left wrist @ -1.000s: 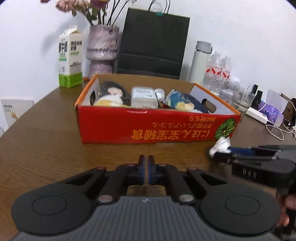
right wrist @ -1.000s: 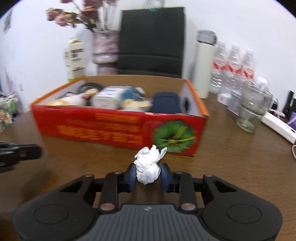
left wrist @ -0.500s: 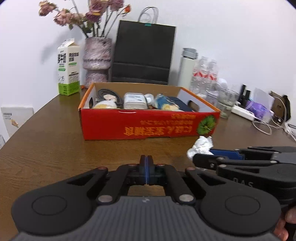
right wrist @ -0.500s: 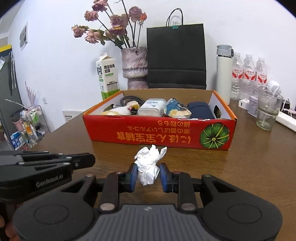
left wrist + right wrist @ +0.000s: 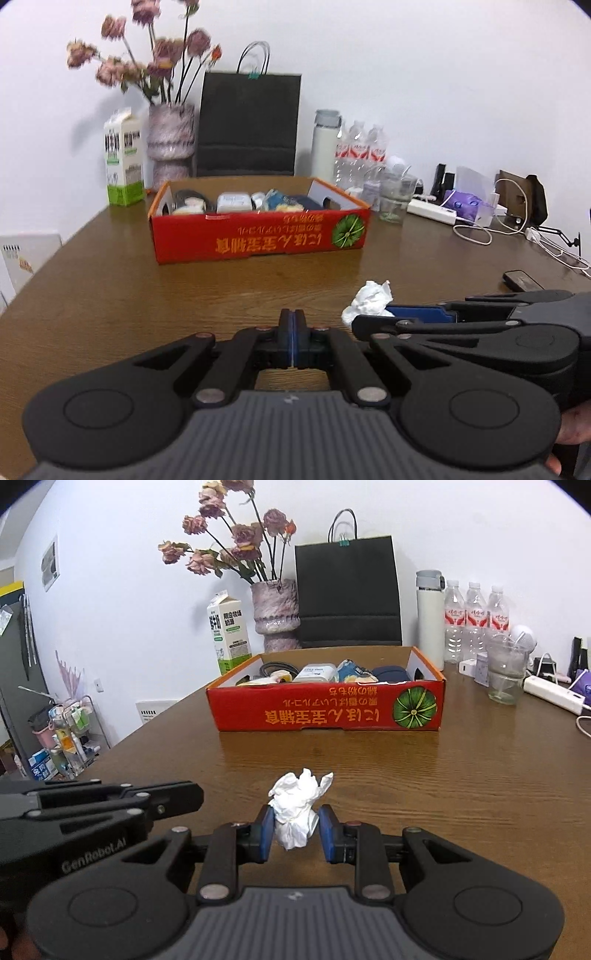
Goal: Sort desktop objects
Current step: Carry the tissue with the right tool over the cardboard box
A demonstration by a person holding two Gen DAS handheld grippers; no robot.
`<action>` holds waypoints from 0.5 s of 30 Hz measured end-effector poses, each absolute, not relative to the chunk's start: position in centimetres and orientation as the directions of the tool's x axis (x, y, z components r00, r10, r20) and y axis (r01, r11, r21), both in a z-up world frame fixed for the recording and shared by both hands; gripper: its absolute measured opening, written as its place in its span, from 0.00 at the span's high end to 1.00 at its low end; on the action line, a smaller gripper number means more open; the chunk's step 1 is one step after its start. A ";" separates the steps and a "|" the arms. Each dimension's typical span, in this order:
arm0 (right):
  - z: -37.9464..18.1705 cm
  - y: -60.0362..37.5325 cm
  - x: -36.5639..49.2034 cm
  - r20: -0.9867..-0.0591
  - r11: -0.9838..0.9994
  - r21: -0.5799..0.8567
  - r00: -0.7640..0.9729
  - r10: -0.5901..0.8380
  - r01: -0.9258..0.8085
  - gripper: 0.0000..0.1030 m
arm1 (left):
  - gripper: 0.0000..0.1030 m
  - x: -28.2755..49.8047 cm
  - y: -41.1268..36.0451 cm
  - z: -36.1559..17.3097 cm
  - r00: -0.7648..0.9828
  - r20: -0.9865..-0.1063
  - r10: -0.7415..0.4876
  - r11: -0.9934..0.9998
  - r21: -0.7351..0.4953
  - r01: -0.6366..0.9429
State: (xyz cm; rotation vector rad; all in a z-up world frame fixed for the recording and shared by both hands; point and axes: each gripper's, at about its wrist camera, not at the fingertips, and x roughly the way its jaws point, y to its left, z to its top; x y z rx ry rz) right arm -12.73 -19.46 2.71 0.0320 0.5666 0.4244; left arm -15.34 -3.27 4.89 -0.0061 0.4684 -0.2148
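Observation:
My right gripper (image 5: 296,832) is shut on a crumpled white tissue (image 5: 298,805) and holds it above the brown table. The tissue also shows in the left wrist view (image 5: 369,300), at the tip of the right gripper (image 5: 373,317). My left gripper (image 5: 292,341) is shut and empty, just left of the right one. A red cardboard box (image 5: 325,710) holding several items stands farther back on the table; it also shows in the left wrist view (image 5: 258,240).
Behind the box stand a milk carton (image 5: 228,633), a vase of dried flowers (image 5: 275,613), a black paper bag (image 5: 347,590), a white flask (image 5: 430,616) and water bottles (image 5: 474,616). A glass (image 5: 506,675), power strip (image 5: 554,698) and cables lie at right. A black remote (image 5: 522,280) lies near the right edge.
Both grippers have drawn back and up from the box, which now looks smaller and farther. The right gripper still holds the tissue. The left gripper's small gap has shut fully.

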 end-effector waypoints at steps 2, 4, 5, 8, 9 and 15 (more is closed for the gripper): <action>3.4 -19.5 -13.6 -0.500 0.910 0.139 0.766 0.404 -0.390 0.76 | 0.98 -16.1 -3.4 5.6 0.877 -0.430 -0.213 0.976 -0.048 0.213; 4.3 -19.6 -14.3 -0.480 0.907 0.126 0.775 0.410 -0.401 0.76 | 0.98 -16.8 -3.5 6.5 0.888 -0.404 -0.219 0.975 -0.046 0.219; 4.7 -19.6 -14.5 -0.471 0.905 0.123 0.779 0.414 -0.407 0.76 | 0.98 -16.9 -3.6 6.8 0.892 -0.397 -0.218 0.975 -0.040 0.221; 5.6 -19.6 -14.9 -0.451 0.904 0.112 0.789 0.417 -0.413 0.76 | 0.98 -17.0 -3.5 7.4 0.900 -0.377 -0.217 0.975 -0.038 0.219; 5.8 -19.6 -15.0 -0.447 0.904 0.110 0.792 0.416 -0.412 0.76 | 0.98 -17.0 -3.4 7.5 0.901 -0.375 -0.216 0.975 -0.041 0.216; 7.7 -19.9 -14.0 -0.415 0.914 0.091 0.819 0.396 -0.396 0.76 | 0.98 -15.9 -2.8 9.0 0.914 -0.353 -0.201 0.979 -0.031 0.203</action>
